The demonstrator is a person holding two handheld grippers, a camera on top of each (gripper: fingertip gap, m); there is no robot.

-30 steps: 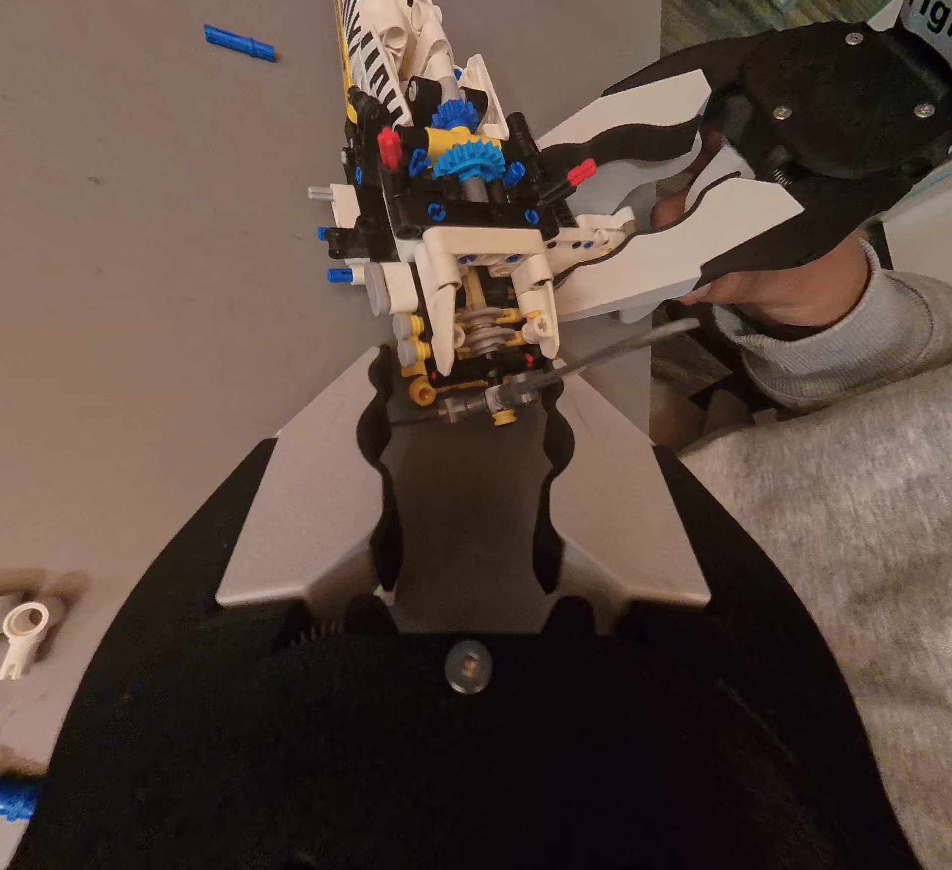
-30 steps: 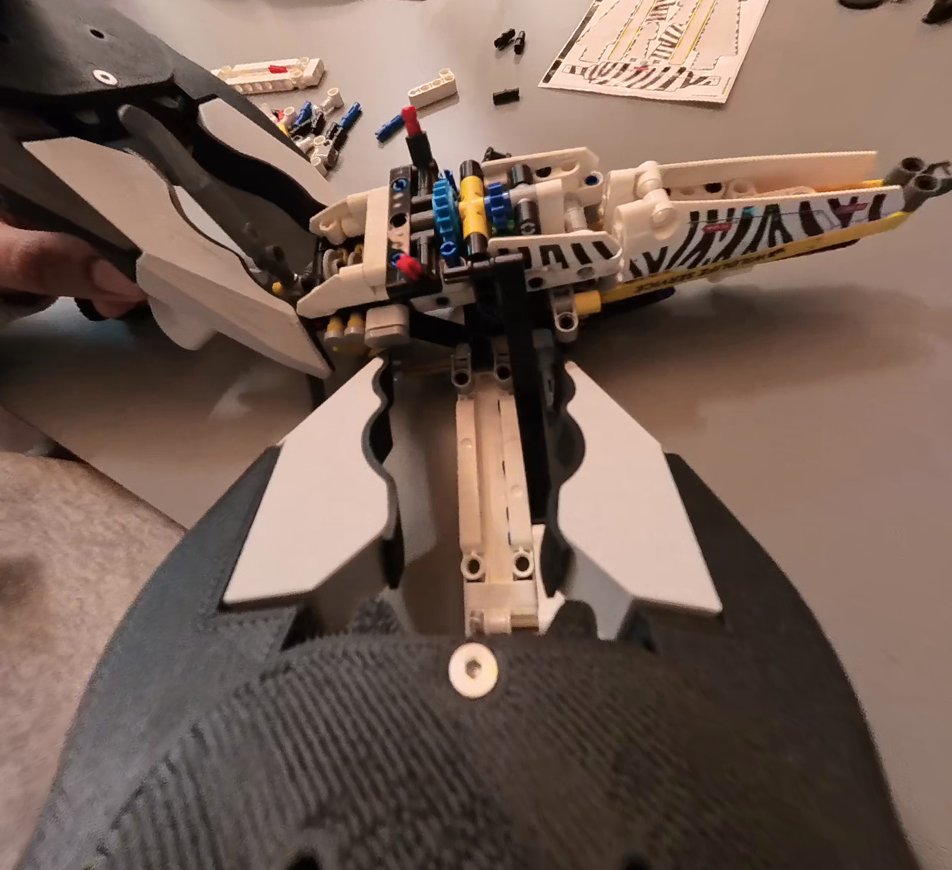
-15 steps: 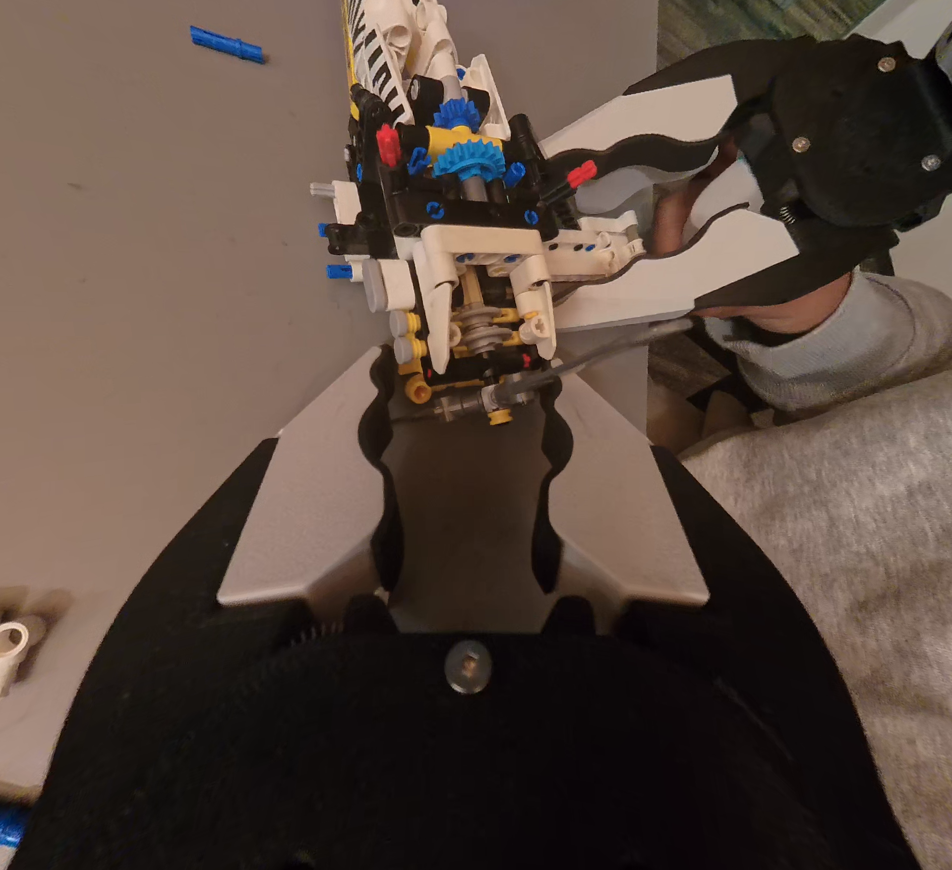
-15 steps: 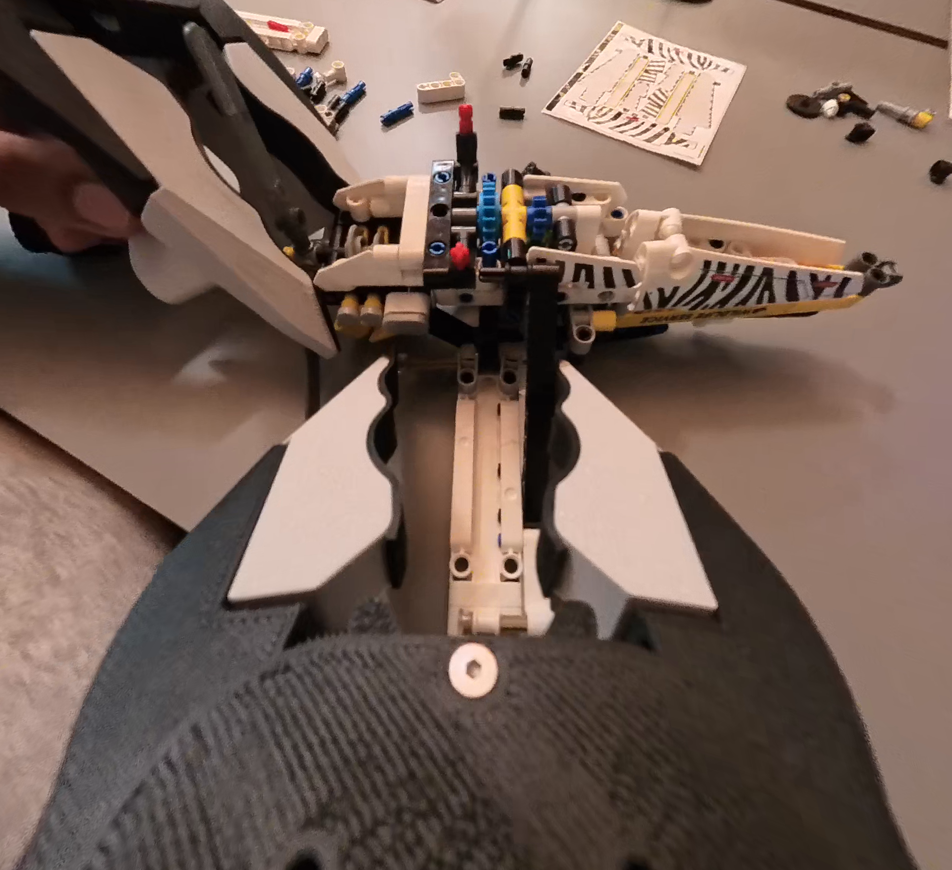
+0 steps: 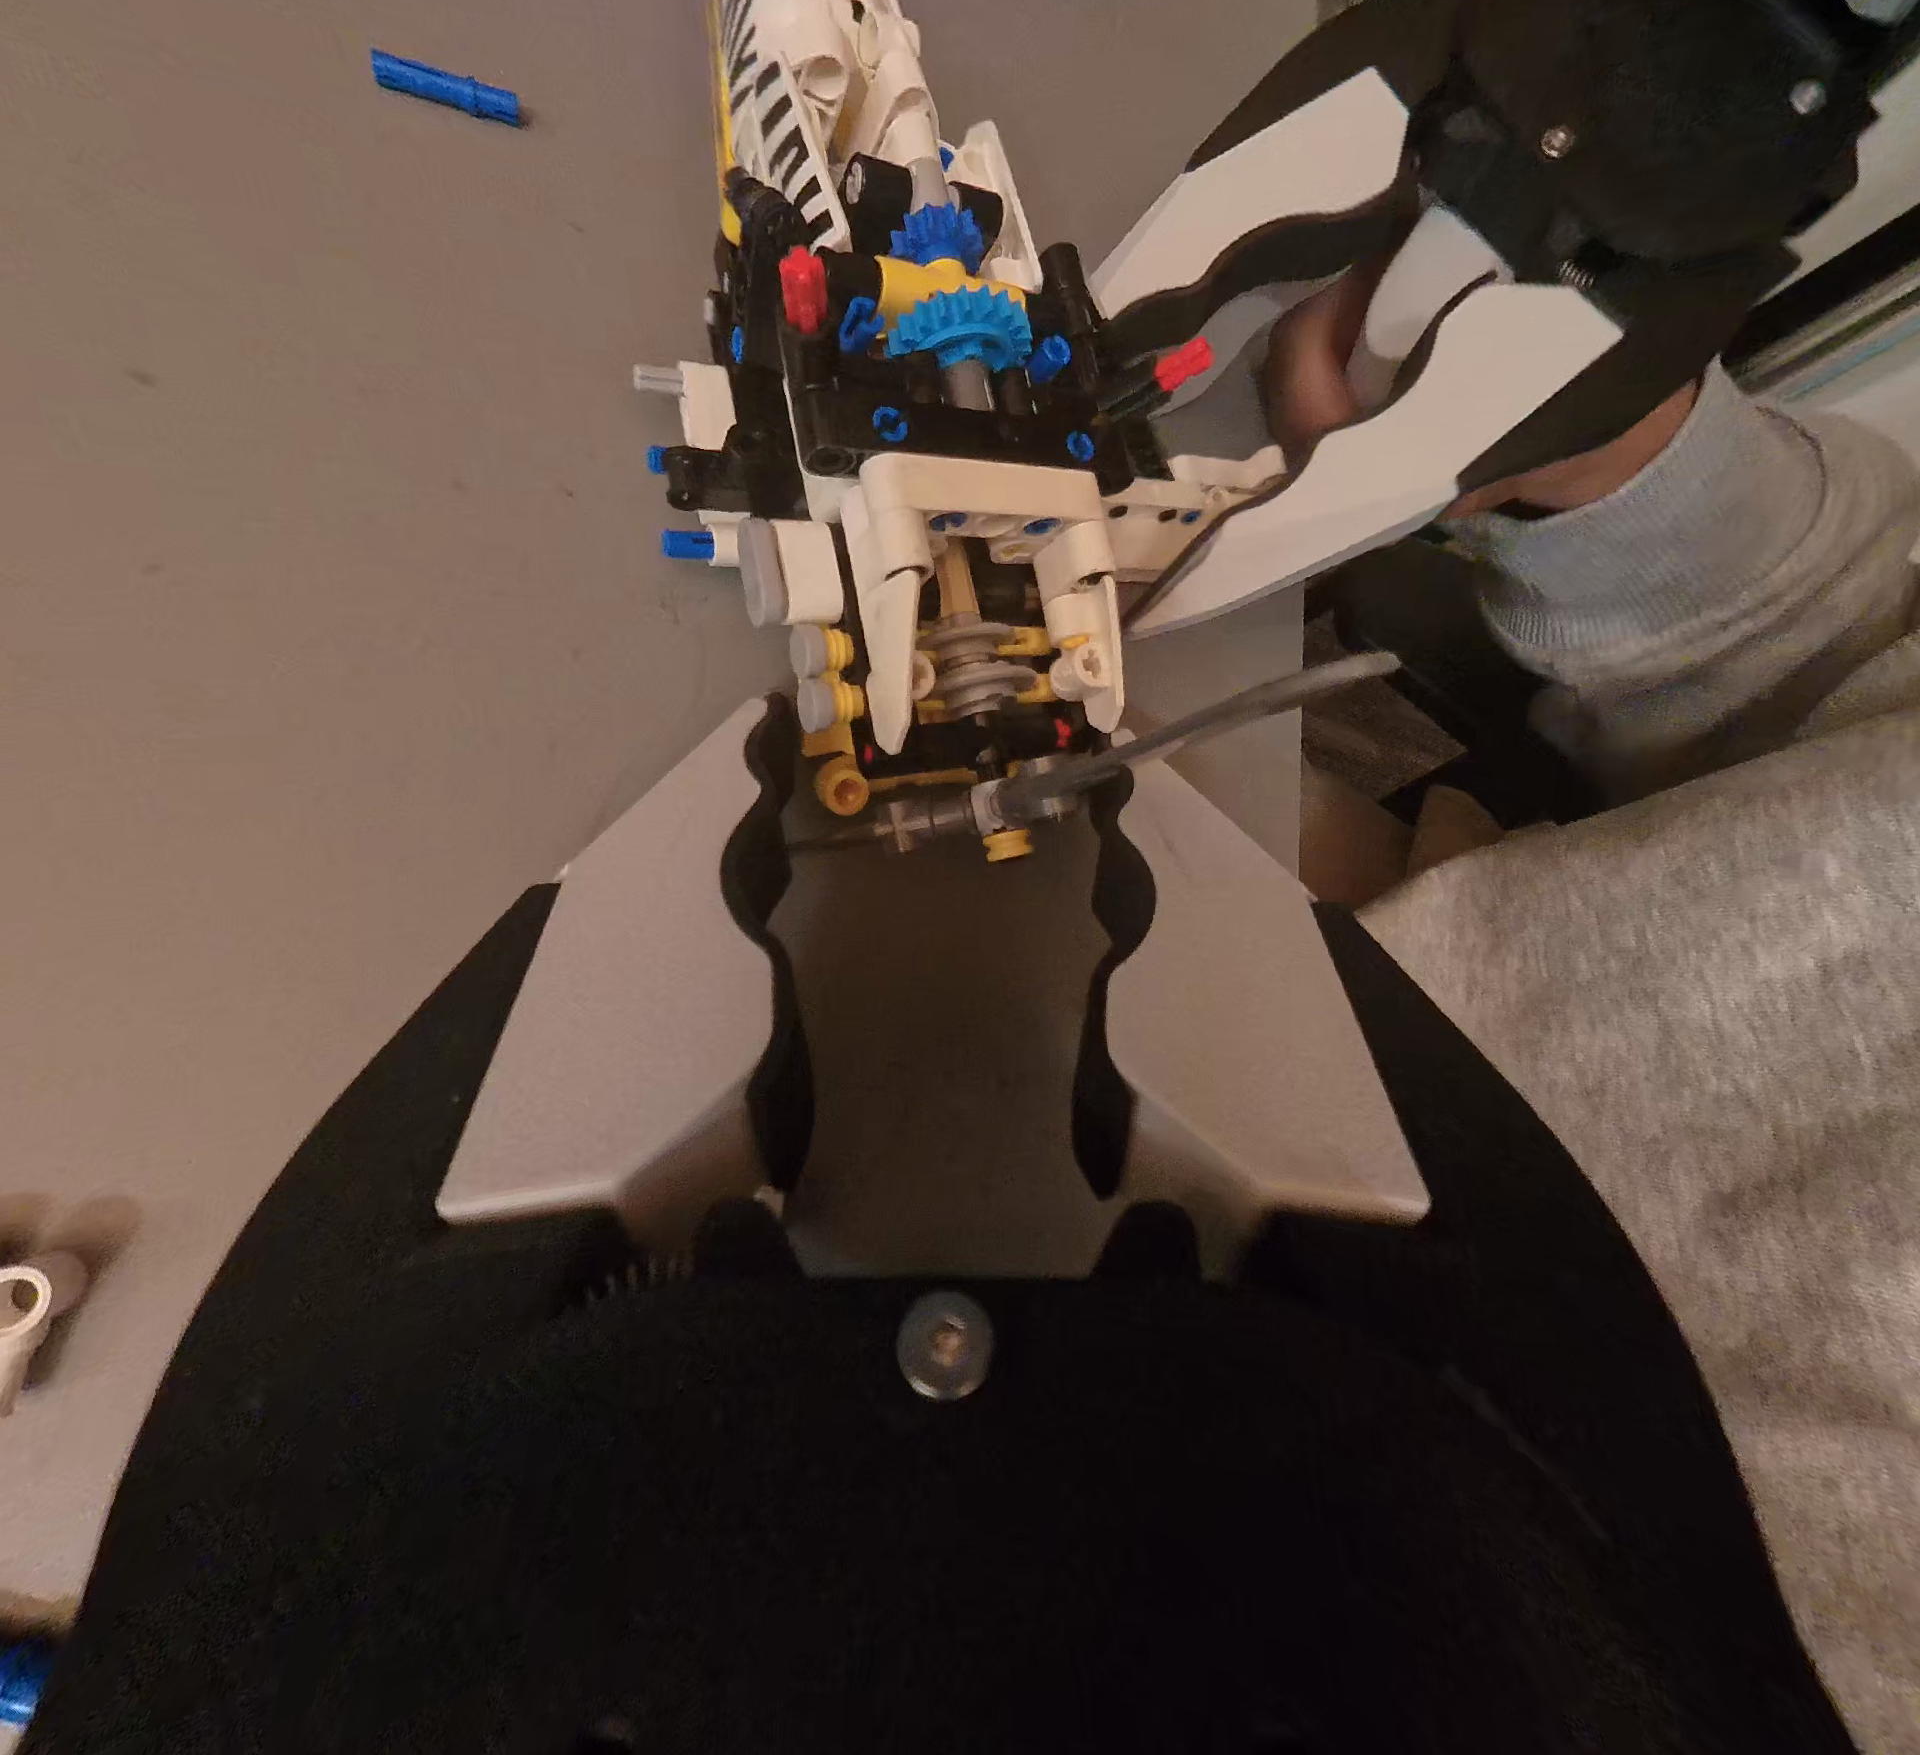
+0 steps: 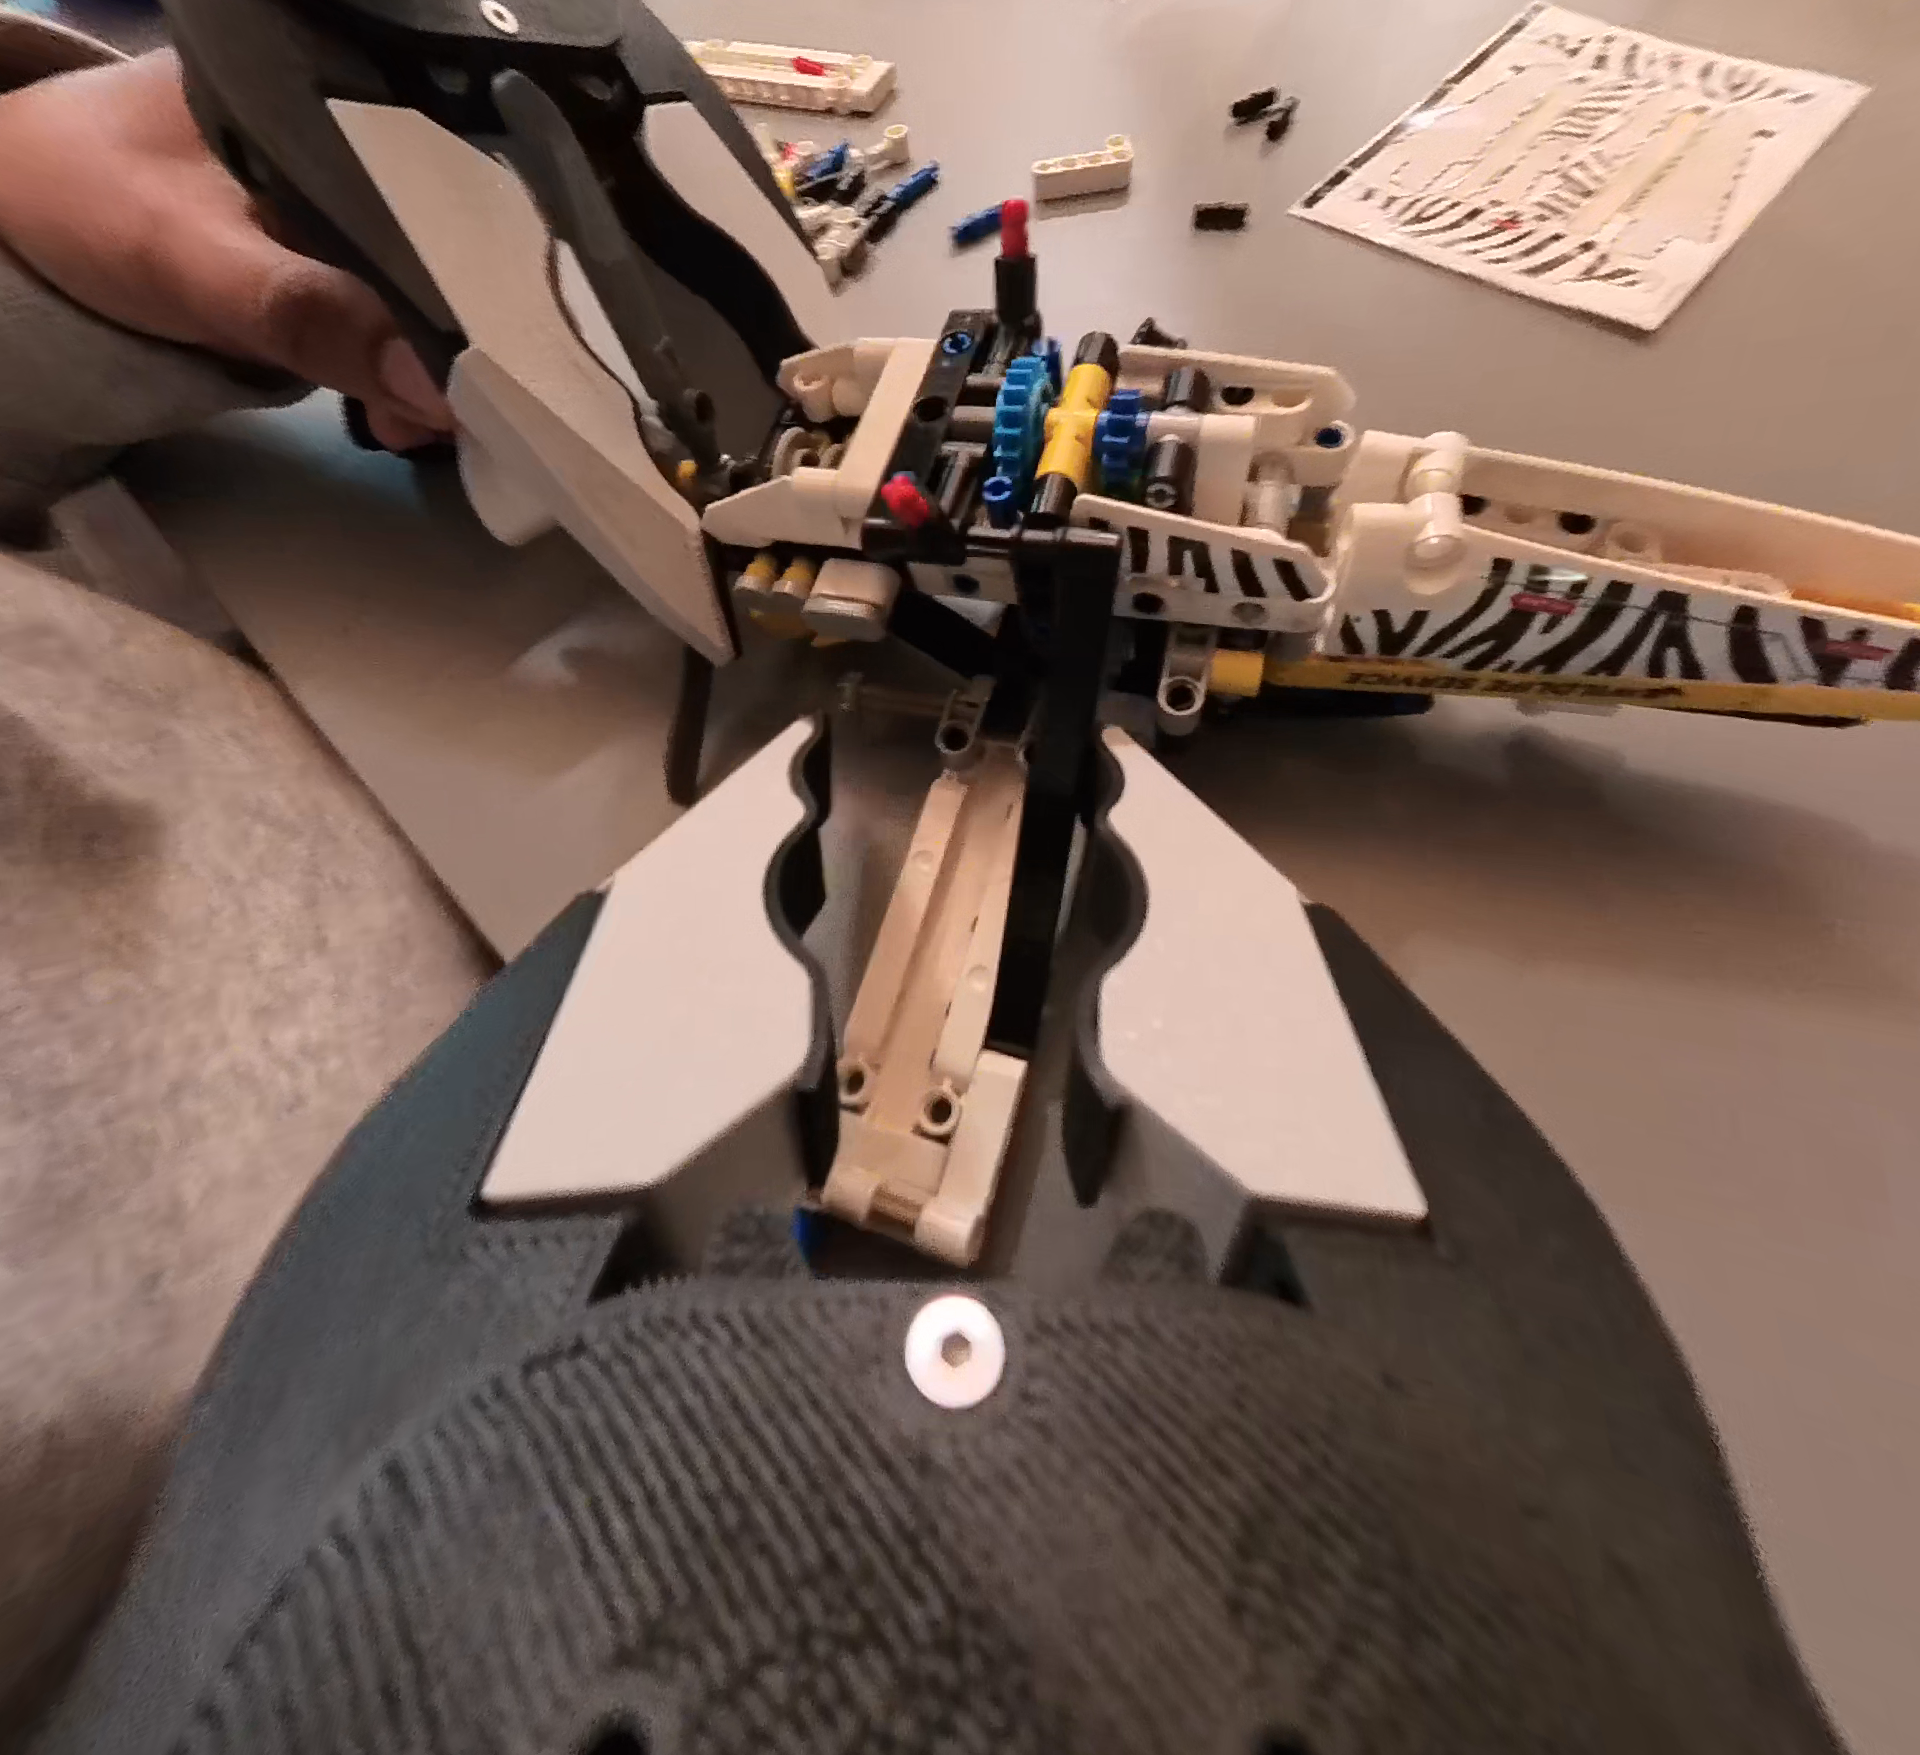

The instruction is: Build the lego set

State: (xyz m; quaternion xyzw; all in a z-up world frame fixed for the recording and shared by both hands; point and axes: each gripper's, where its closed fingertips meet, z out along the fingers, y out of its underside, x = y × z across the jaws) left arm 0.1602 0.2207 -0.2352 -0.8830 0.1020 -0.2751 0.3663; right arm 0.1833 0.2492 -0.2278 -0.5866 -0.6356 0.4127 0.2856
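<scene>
Roughly mid-build. Left wrist view: our left gripper (image 5: 940, 801) pinches the grey axle (image 5: 940, 817) at the model's (image 5: 914, 417) near end; gearbox and striped boom are done.

Right wrist view: our right gripper (image 6: 961, 760) clamps the model's white-and-black side frame (image 6: 966, 916). Loose parts (image 6: 862, 188) beyond the model remain. No containers identifiable.

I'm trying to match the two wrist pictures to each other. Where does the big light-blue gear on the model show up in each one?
Left wrist view: the light-blue gear sits upper centre, on top of the model, just nearer the camera than the yellow connector.
Right wrist view: the gear is slightly above centre, standing on edge, left of that yellow connector.
Shared landmark: the zebra-striped tail boom.
</scene>
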